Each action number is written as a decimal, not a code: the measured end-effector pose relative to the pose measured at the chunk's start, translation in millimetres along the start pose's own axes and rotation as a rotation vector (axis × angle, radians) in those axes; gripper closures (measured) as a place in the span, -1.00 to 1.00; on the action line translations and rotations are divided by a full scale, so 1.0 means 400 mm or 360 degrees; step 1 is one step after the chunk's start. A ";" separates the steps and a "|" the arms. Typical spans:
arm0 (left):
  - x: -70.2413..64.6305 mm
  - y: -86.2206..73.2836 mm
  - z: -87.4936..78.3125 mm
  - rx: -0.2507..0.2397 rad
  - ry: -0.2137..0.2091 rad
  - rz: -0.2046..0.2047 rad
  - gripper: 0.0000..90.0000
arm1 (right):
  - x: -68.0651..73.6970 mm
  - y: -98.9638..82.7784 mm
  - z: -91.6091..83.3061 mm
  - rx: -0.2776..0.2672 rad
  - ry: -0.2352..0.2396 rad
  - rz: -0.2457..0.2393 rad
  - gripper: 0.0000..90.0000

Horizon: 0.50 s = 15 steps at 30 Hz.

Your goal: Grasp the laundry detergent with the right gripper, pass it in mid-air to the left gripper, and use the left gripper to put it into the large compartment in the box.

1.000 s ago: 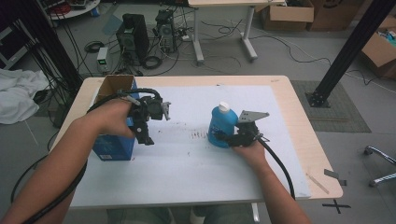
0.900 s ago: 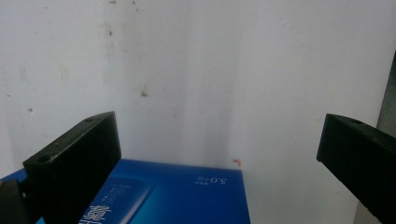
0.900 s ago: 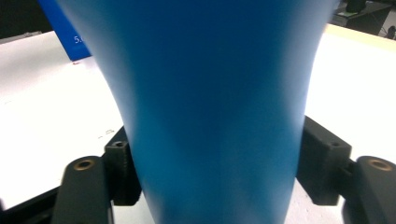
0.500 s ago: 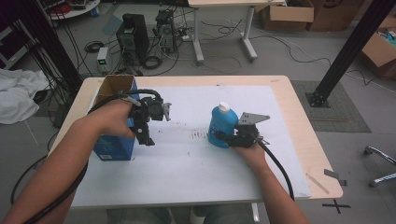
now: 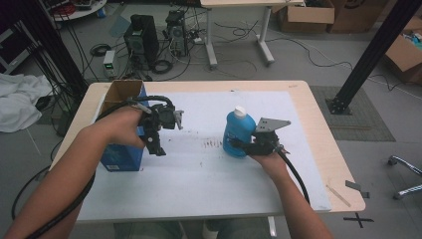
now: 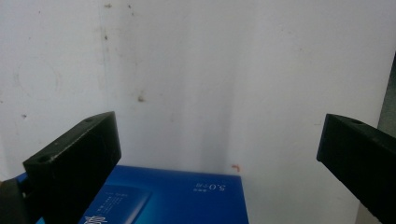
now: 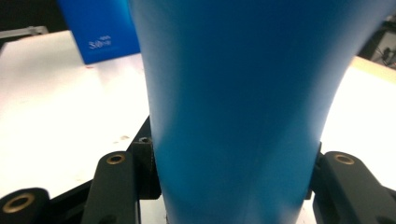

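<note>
Clamping blue bottle (image 5: 237,135) upright on worktop (image 5: 199,194): right tool (image 5: 242,146), jaws hugging body low, likely for steadiness. Left tool (image 5: 158,142) released, jaws wide, hovering beside open blue box (image 5: 119,155).

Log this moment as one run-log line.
right gripper: shut on blue bottle, upright on table | left gripper: open, above blue box

bottle (image 5: 238,133) and right hand-held gripper (image 5: 244,146) nudged slightly toward person.
</note>
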<state>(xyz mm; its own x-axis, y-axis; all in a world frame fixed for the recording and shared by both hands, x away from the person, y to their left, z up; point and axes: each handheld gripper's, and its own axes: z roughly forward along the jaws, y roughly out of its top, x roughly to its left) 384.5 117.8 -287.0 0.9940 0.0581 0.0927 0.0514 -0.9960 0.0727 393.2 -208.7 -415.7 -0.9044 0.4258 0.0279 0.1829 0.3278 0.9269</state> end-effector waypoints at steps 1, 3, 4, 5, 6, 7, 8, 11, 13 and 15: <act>0.000 0.001 -0.001 -0.0002 0.0001 0.0005 -1.00 | 0.004 0.006 -0.005 0.0004 0.0007 -0.0013 0.00; -0.002 0.005 -0.006 0.0002 0.0000 0.0010 -1.00 | 0.017 0.021 -0.017 0.0035 0.0058 -0.0043 -0.01; -0.002 0.006 -0.007 0.0005 0.0001 0.0016 -1.00 | 0.017 0.021 -0.017 0.0035 0.0058 -0.0043 -0.01; -0.003 0.008 -0.009 0.0005 0.0003 0.0017 -1.00 | 0.028 0.027 -0.021 0.0047 0.0092 -0.0061 -0.01; -0.004 0.009 -0.012 0.0002 0.0000 0.0016 -1.00 | 0.036 0.031 -0.024 0.0054 0.0118 -0.0073 -0.01; -0.004 0.011 -0.014 0.0006 -0.0001 0.0024 -1.00 | 0.036 0.031 -0.024 0.0054 0.0118 -0.0073 -0.01; -0.005 0.012 -0.015 0.0006 -0.0002 0.0023 -1.00 | 0.044 0.034 -0.024 0.0054 0.0135 -0.0081 -0.01; -0.008 0.015 -0.020 0.0009 -0.0002 0.0030 -1.00 | 0.062 0.040 -0.022 0.0053 0.0191 -0.0101 -0.01; -0.010 0.019 -0.025 0.0012 -0.0006 0.0035 -1.00 | 0.076 0.043 -0.015 0.0050 0.0249 -0.0108 -0.02; -0.014 0.022 -0.029 0.0006 -0.0001 0.0042 -1.00 | 0.087 0.043 -0.004 0.0046 0.0291 -0.0113 -0.02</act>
<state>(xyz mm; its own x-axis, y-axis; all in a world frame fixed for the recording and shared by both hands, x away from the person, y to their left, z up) 378.3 109.5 -275.2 0.9951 0.0314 0.0937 0.0252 -0.9975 0.0666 364.1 -189.5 -398.1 -0.9699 0.2412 0.0329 0.1248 0.3768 0.9179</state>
